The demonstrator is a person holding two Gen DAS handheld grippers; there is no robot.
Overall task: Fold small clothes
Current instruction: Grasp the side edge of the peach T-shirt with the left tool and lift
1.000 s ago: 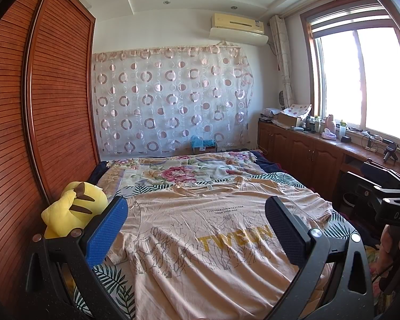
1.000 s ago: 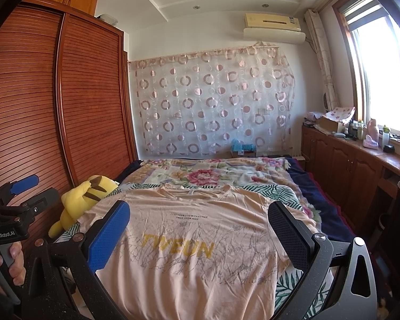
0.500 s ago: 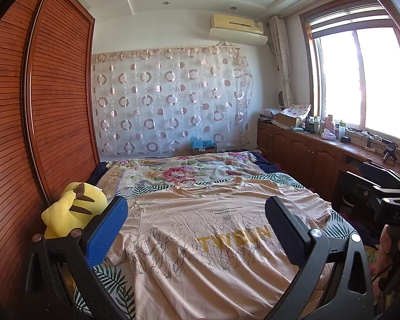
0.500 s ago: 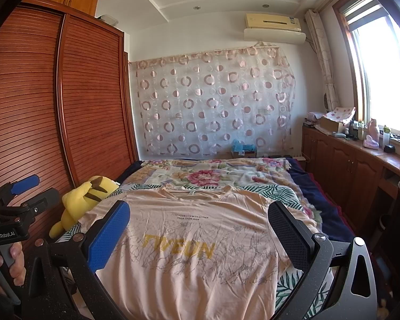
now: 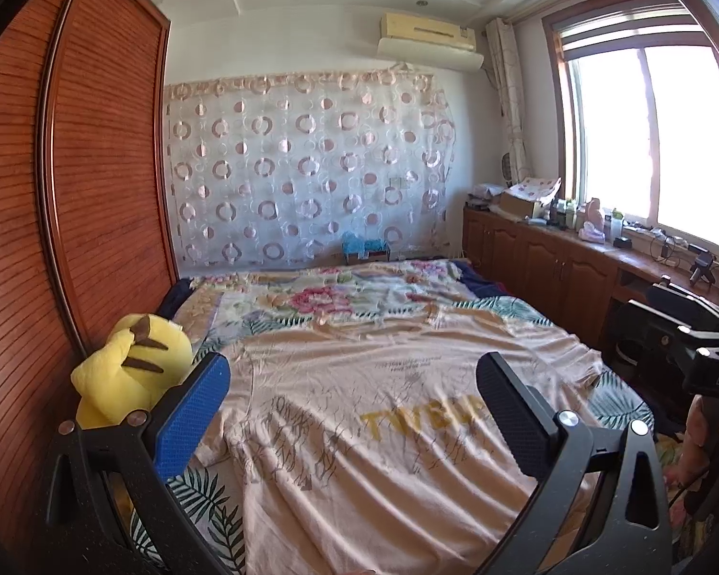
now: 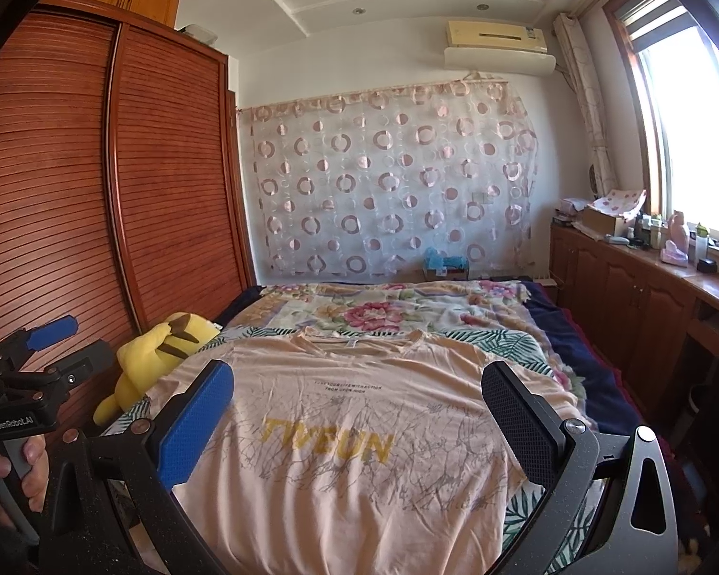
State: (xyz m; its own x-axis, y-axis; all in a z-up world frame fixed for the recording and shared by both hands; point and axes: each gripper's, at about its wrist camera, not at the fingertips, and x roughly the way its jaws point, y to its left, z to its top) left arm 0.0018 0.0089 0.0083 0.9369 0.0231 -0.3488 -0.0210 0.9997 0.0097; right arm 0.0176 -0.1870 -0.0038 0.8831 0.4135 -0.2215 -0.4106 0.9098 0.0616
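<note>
Left claw: black speckled frame, silver screws, one blue textured pad, one black. Right claw: same build. White "GenRobot.AI" lettering on the left handle, "DAS" on the right.

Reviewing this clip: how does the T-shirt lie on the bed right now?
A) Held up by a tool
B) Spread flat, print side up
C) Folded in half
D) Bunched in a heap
B: the T-shirt lies spread flat on the bed with its yellow lettering facing up; both tools, left and right, are open and hold nothing.
</note>
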